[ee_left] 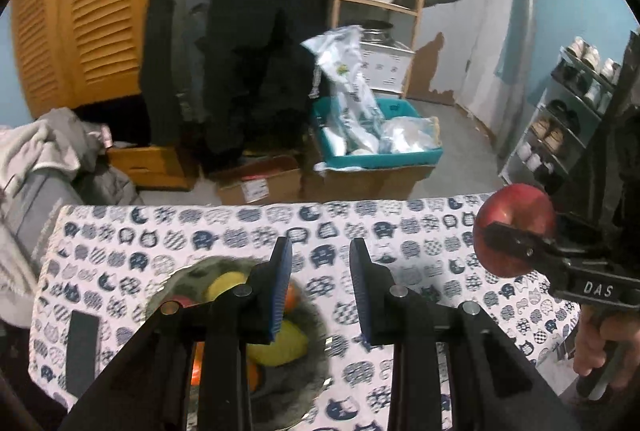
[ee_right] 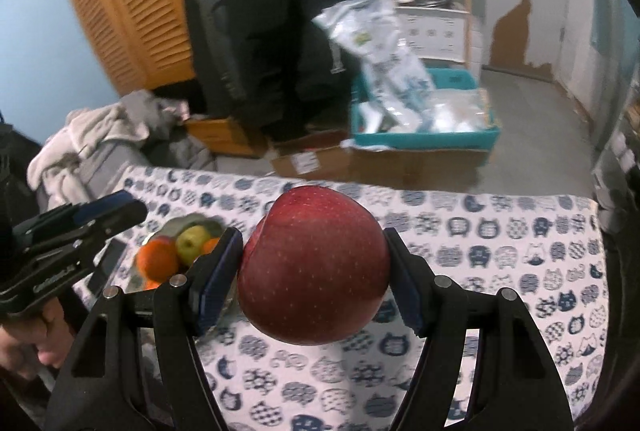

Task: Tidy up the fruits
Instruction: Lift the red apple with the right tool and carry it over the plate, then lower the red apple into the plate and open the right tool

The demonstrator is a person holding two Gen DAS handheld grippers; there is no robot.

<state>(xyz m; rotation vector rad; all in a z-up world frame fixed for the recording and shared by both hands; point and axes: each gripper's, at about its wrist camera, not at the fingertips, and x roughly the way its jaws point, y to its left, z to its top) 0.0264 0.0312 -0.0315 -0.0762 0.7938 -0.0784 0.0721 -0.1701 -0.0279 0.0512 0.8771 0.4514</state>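
Note:
A big red apple [ee_right: 316, 271] sits clamped between the blue pads of my right gripper [ee_right: 312, 235], held above the cat-print tablecloth [ee_right: 480, 251]. The left wrist view shows the same apple [ee_left: 516, 207] in the right gripper [ee_left: 516, 231] at the table's right end. My left gripper [ee_left: 320, 251] is shut with only a narrow gap and nothing in it, hovering over a metal bowl [ee_left: 280, 395]. The bowl [ee_right: 176, 227] holds a green apple [ee_right: 192, 243], oranges [ee_right: 158, 259] and yellow fruit [ee_left: 280, 347]. The left gripper [ee_right: 128, 209] also shows at the left of the right wrist view.
A flat black slab [ee_left: 82, 351] lies on the cloth left of the bowl. Beyond the table's far edge stand cardboard boxes [ee_left: 260, 187], a teal crate [ee_left: 380, 155] of bags and hanging dark coats [ee_left: 240, 51]. A clothes pile [ee_left: 48, 151] is at left, a shoe rack [ee_left: 560, 119] at right.

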